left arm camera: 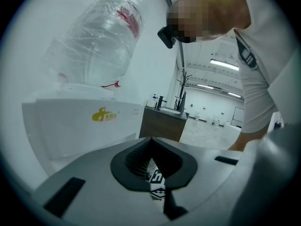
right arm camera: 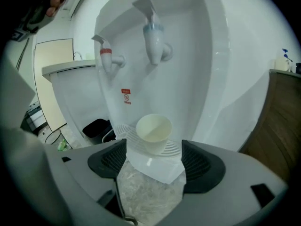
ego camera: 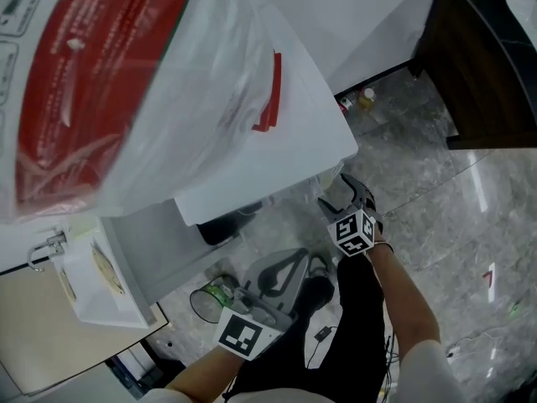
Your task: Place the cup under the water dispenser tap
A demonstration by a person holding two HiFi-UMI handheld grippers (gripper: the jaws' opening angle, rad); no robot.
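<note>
A pale paper cup [right arm camera: 153, 133] stands upright on the ribbed drip tray [right arm camera: 173, 149] of the white water dispenser [right arm camera: 188, 65], straight below the blue tap [right arm camera: 153, 36]; the red tap [right arm camera: 107, 58] is to its left. My right gripper [right arm camera: 153, 163] is open, its jaws wide on either side just short of the cup, not touching it. In the head view the right gripper [ego camera: 348, 200] sits at the dispenser's front [ego camera: 285, 116], under the big water bottle [ego camera: 126, 74], and the cup is hidden. My left gripper [ego camera: 281, 280] hangs lower, shut with nothing in it [left arm camera: 151, 147].
A black bin [right arm camera: 96, 126] stands on the marble floor left of the dispenser. A clear green-tinted container [ego camera: 210, 299] sits on the floor near the left gripper. A dark wooden cabinet [ego camera: 478, 65] stands to the right. A pale cabinet [ego camera: 42, 326] with a handle is at the left.
</note>
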